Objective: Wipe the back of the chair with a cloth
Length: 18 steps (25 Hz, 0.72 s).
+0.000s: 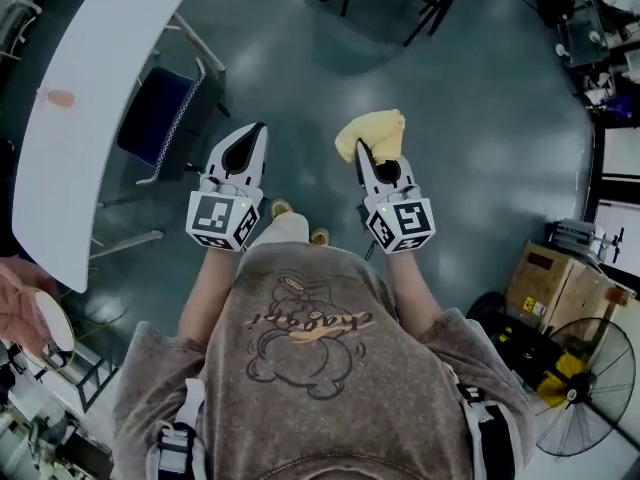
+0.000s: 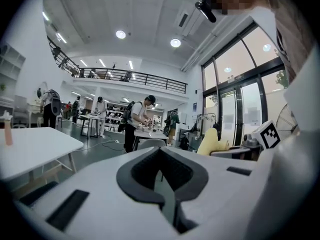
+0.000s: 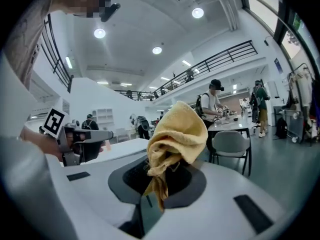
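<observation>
Right, the right gripper [image 1: 366,154] has its jaws clamped on a bunched yellow terry cloth [image 1: 371,131], gripped low with most of the wad standing free above the jaws [image 3: 176,134]. The left gripper [image 1: 254,134] is closed on nothing.

The dark blue padded chair [image 1: 155,118] sits well off to the left, tucked against the white curved table [image 1: 85,108], and nothing touches it yet. I'd say the danger is in the drag: with that small bite, friction on the backrest could pull the cloth out. The table edge crowds the chair too, so a gripper may knock it.

A grey shell chair [image 3: 231,143] stands ahead. A cardboard box [image 1: 545,283] and a black pedestal fan [image 1: 590,393] sit on the right, clear of the route.
</observation>
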Available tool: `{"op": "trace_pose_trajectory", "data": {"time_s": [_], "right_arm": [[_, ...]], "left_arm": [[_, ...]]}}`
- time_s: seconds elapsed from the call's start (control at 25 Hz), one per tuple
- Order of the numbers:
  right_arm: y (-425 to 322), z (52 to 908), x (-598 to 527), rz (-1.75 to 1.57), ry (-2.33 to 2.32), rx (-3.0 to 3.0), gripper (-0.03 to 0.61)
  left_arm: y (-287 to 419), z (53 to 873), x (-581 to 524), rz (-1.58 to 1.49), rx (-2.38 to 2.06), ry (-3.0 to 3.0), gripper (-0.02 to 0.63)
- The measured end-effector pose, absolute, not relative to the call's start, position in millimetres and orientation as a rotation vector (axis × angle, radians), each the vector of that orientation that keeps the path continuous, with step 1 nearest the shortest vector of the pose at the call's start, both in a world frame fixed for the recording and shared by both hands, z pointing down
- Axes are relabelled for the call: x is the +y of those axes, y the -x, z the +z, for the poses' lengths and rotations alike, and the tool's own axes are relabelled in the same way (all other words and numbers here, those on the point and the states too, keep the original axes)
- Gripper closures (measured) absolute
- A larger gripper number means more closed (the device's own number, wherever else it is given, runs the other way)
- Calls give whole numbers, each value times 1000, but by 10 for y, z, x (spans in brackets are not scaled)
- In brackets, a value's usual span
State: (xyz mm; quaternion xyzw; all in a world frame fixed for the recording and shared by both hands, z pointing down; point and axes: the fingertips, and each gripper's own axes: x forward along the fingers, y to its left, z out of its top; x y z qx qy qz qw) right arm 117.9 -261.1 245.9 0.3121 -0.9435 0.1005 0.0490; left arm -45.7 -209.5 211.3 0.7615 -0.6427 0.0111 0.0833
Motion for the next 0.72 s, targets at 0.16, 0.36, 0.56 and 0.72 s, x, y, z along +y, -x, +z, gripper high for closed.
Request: {"op": "trace_pose_trajectory", "data": {"time_s": [0.16, 0.36, 0.56, 0.72], "right_arm": [[-597, 2442, -2684, 276, -784, -2918, 514], [99, 2465, -2584, 232, -506, -2958, 514], [548, 2616, -2402, 189, -170, -2957, 514], [748, 2882, -2202, 161, 27, -2936, 514]], "left_arm": [[902, 2139, -2033, 18, -2022, -2181, 606], [1392, 2205, -1744, 10, -2186, -2005, 604], [1752, 2363, -1331, 7, -2369, -1761, 606], [1907, 2615, -1074, -33, -2447, -1636, 605]]}}
